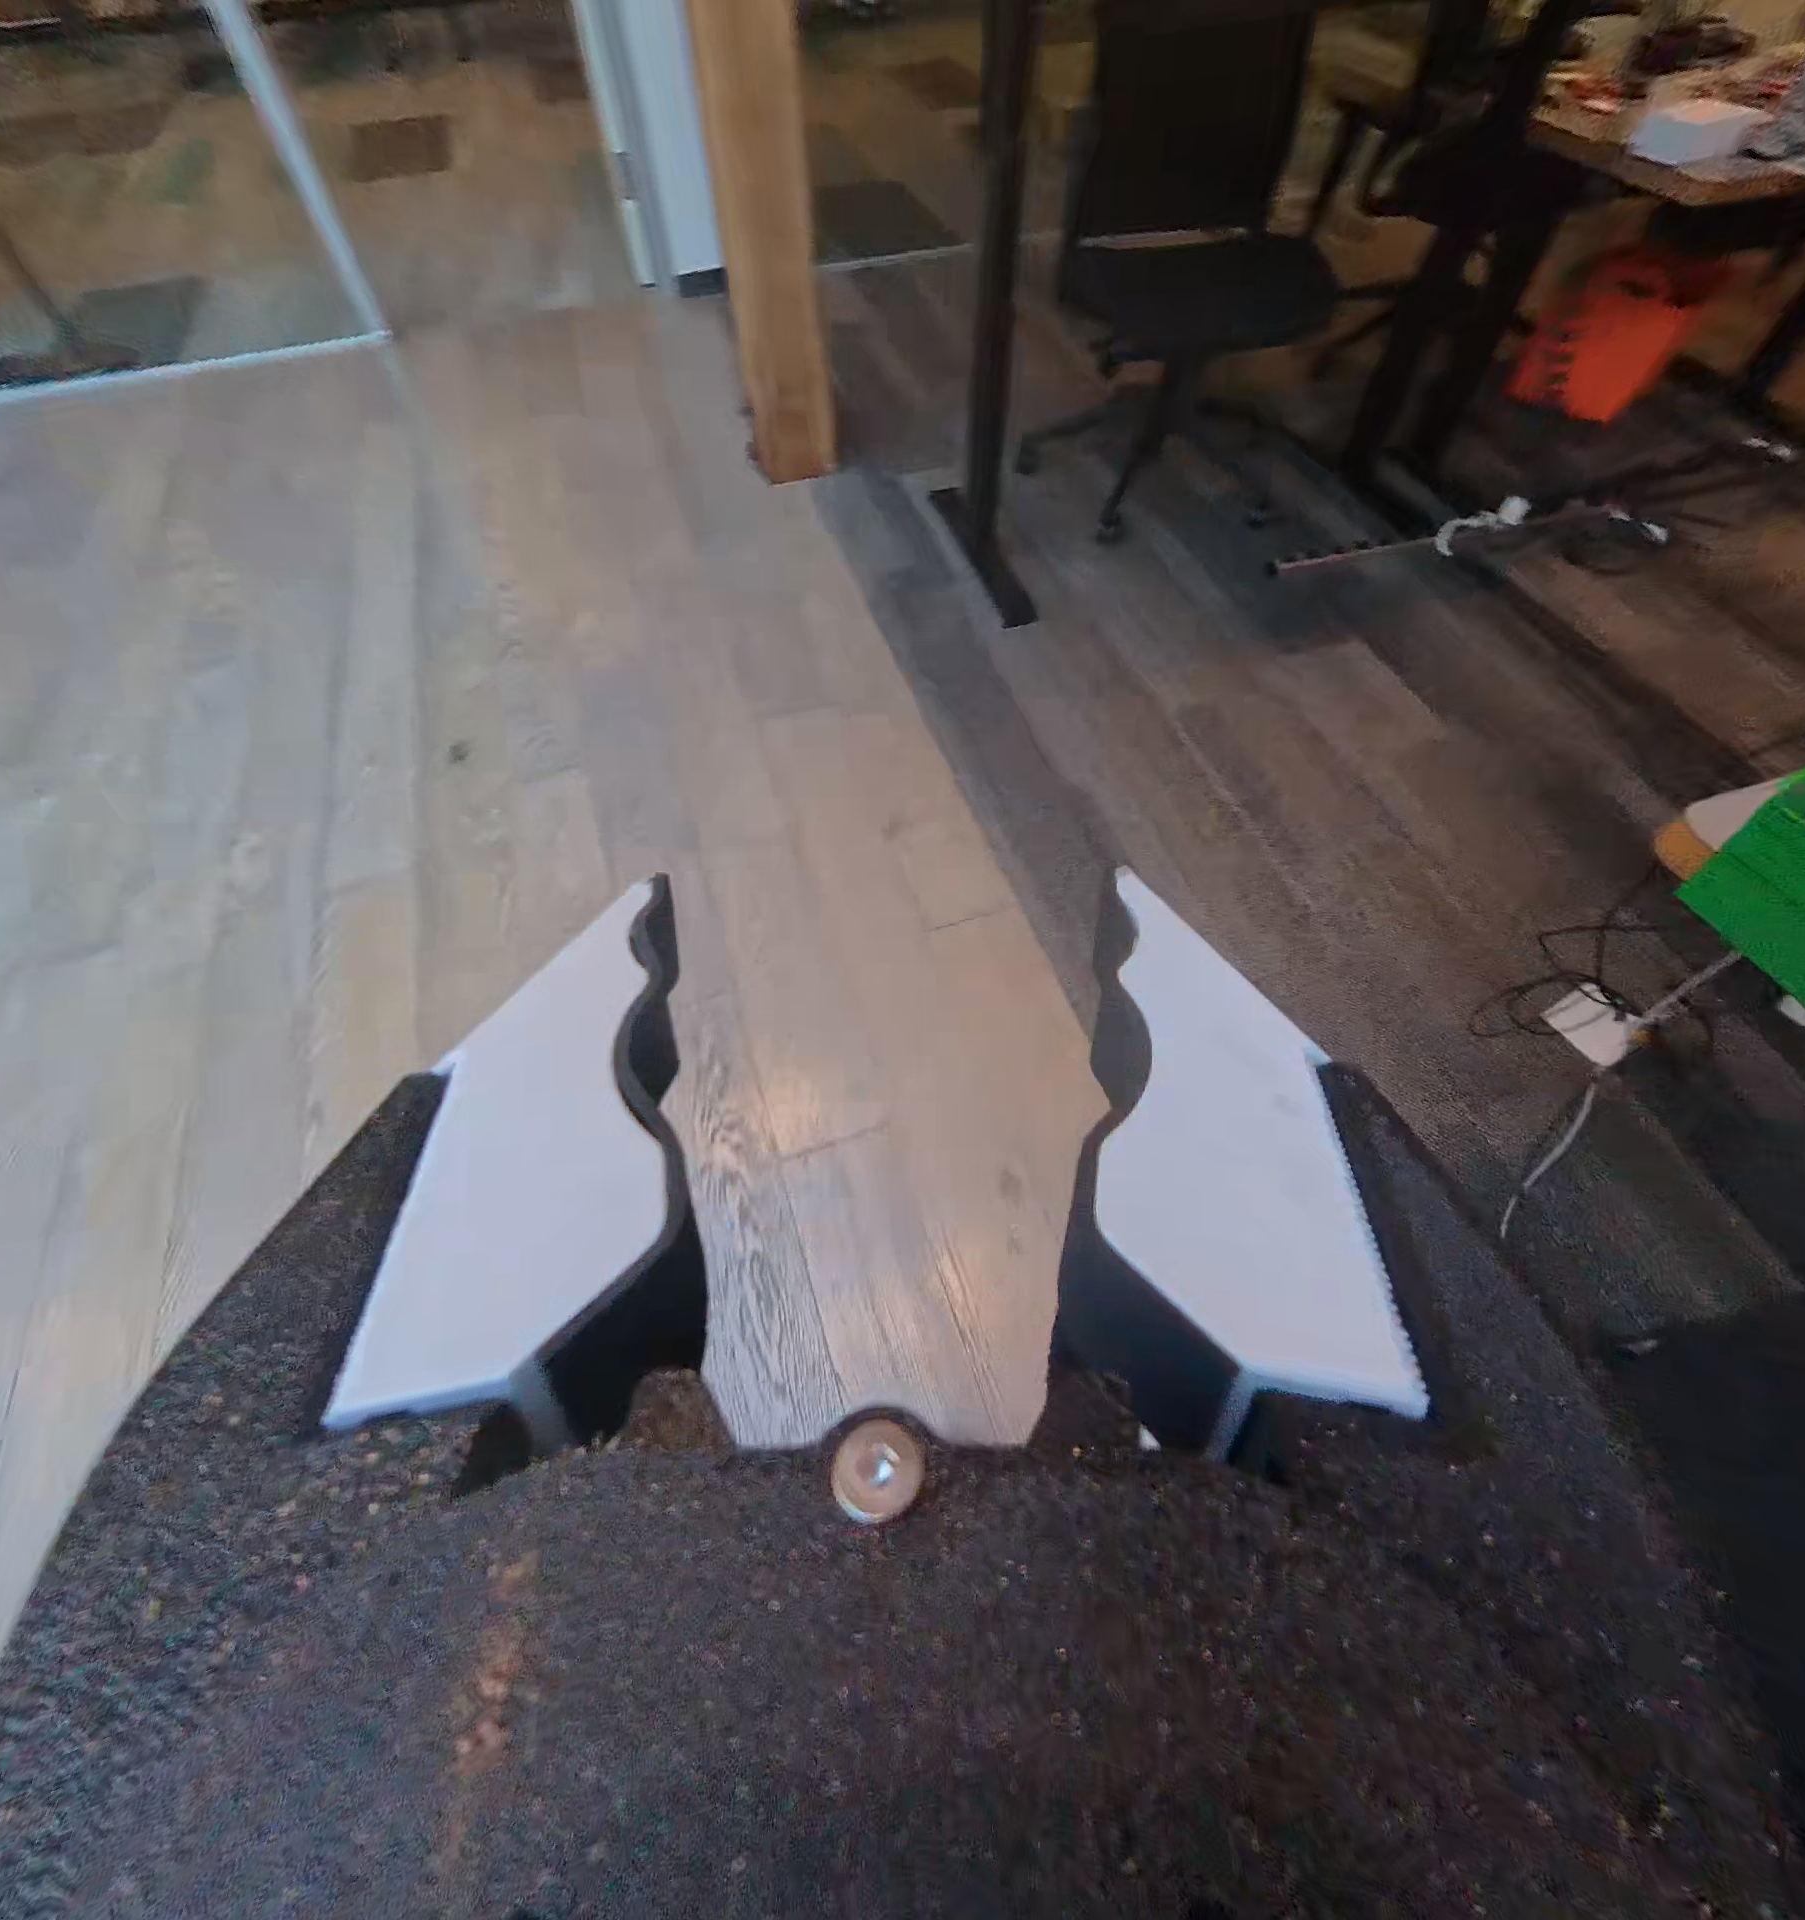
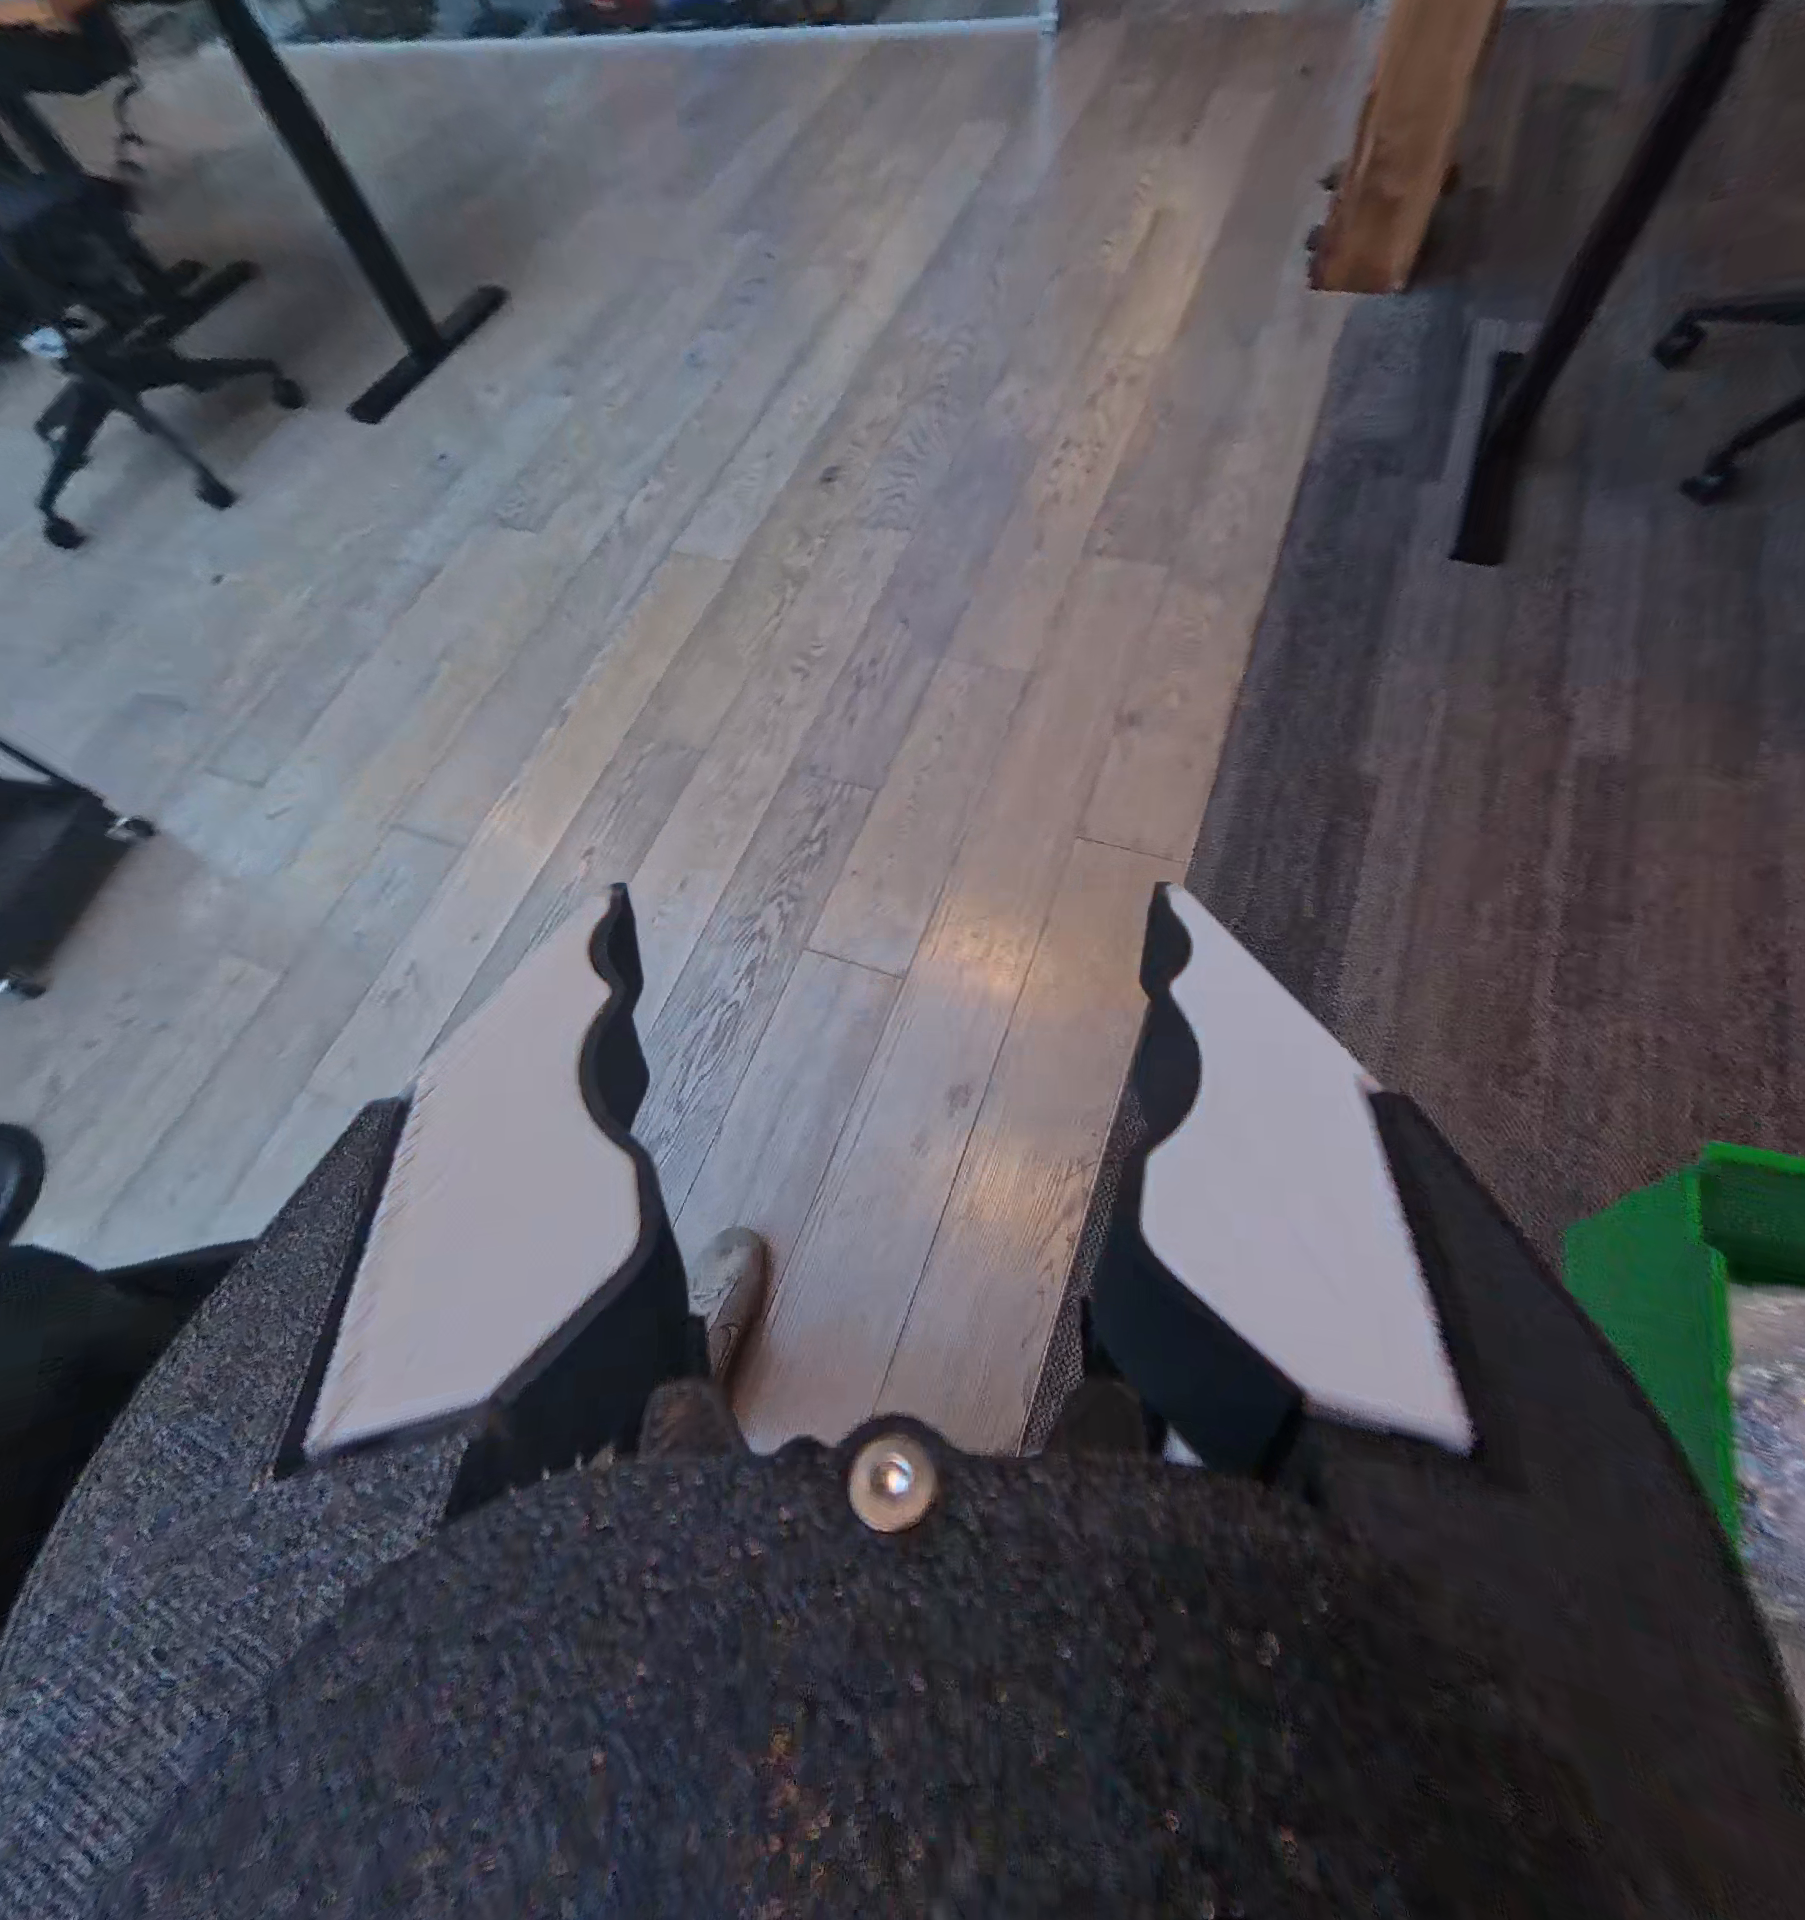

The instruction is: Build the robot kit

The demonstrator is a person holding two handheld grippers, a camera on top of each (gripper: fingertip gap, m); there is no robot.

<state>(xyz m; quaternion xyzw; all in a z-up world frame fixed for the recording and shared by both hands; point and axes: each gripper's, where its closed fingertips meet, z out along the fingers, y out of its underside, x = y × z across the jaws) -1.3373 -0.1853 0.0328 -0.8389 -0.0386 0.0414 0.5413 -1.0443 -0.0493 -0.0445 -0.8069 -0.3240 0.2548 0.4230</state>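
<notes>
My left gripper (image 1: 887, 894) is open and empty, held in the air above a pale wood-plank floor (image 1: 462, 727). Its white fingers (image 1: 524, 1174) with black wavy inner edges stand wide apart. My right gripper (image 2: 893, 904) is also open and empty above the same wood floor (image 2: 773, 623). The tip of a shoe (image 2: 730, 1288) shows on the floor between the bases of its fingers. A green box-like object (image 2: 1708, 1278) sits low at the right of the right wrist view; a green object also shows at the right edge of the left wrist view (image 1: 1791, 894).
A wooden post (image 1: 763, 239) stands ahead, also in the right wrist view (image 2: 1407, 145). Black desk legs (image 1: 991, 312), office chairs (image 1: 1189, 260) (image 2: 108, 312), an orange crate (image 1: 1594, 332), grey carpet (image 2: 1500, 727) and floor cables (image 1: 1604, 997) lie around. A black case (image 2: 15, 883) stands left.
</notes>
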